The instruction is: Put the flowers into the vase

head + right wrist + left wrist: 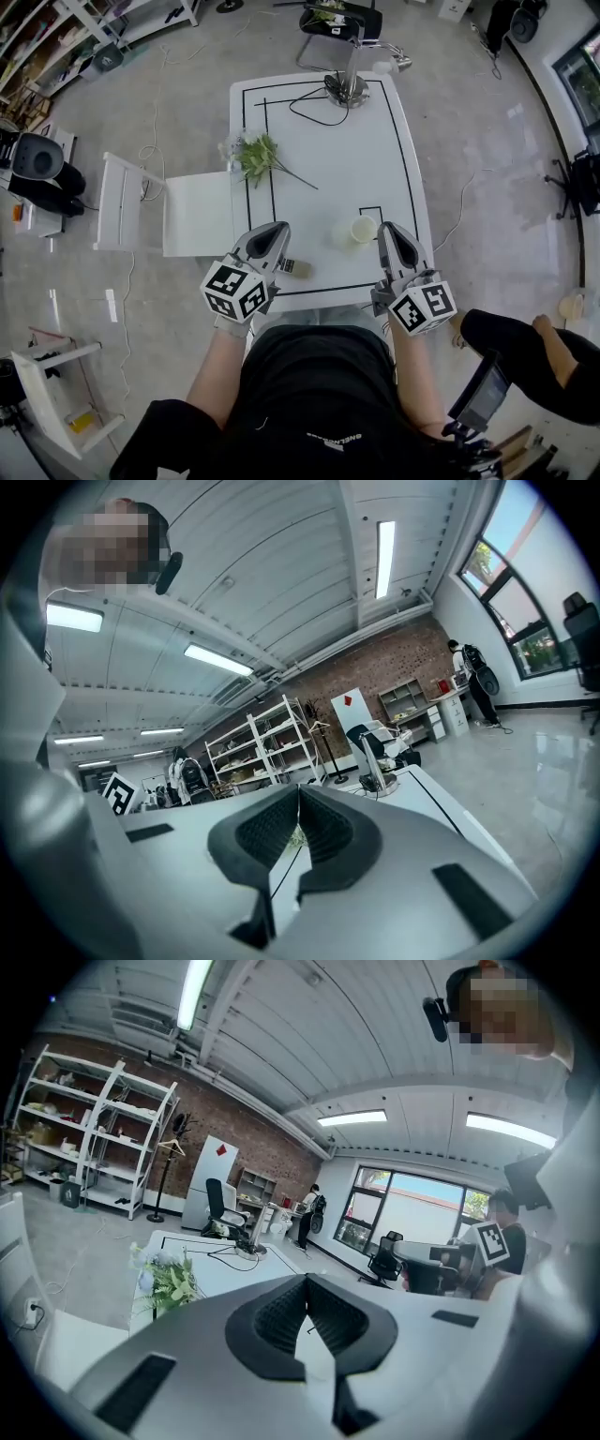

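A bunch of green flowers with pale blooms [253, 155] lies on the far left part of the white table [328, 178]. It also shows in the left gripper view [169, 1279]. A small cream vase [361, 230] stands near the table's front right. My left gripper [280, 228] hovers over the front edge, left of the vase, shut with nothing in it [306, 1283]. My right gripper [386, 229] is just right of the vase, also shut and holding nothing [298, 794]. Both point toward the far side of the table.
A metal stand with a black cable [349, 86] sits at the table's far edge. A small tan object [296, 267] lies beside the left gripper. White side furniture [122, 202] abuts the table's left. A seated person [525, 352] is at the right.
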Demonstrator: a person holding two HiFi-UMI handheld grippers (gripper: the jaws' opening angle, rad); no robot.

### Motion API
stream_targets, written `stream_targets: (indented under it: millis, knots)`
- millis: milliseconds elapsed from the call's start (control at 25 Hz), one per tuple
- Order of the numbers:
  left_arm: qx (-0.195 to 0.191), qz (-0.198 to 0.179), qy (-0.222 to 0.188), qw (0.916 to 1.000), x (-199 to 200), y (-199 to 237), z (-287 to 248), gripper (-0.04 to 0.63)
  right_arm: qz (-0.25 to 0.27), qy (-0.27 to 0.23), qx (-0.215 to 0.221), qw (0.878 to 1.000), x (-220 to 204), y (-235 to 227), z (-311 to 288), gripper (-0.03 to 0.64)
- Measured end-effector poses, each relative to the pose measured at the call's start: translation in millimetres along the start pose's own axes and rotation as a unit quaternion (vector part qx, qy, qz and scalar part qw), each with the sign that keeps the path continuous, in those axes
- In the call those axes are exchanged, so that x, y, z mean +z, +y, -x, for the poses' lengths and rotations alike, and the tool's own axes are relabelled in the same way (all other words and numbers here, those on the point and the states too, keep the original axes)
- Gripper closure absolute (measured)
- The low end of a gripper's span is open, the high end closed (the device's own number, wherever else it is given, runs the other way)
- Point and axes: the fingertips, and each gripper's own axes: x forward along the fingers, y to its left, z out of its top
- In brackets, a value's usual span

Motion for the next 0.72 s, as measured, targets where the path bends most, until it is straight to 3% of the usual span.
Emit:
stream_targets:
  millis: [280, 480, 720]
  knots:
    - [0.042, 0.045, -0.010, 0.9981, 3.9, 31.5, -14.4, 0.592, 0.010, 0.020, 0.025, 0.999, -1.3, -15.4, -19.8, 0.606]
    - [0.082, 0.097, -0.015, 0.9918, 6.5, 68.5, -24.2, 0.589, 0.013, 0.028, 0.031, 0.999, 0.1, -27.8, -30.3, 0.606]
    - [0.116, 0.133, 0.012, 0.9843, -6.8, 102.6, -51.9, 0.555, 0.009, 0.040, 0.034, 0.999, -1.2, -44.1, -39.8, 0.606]
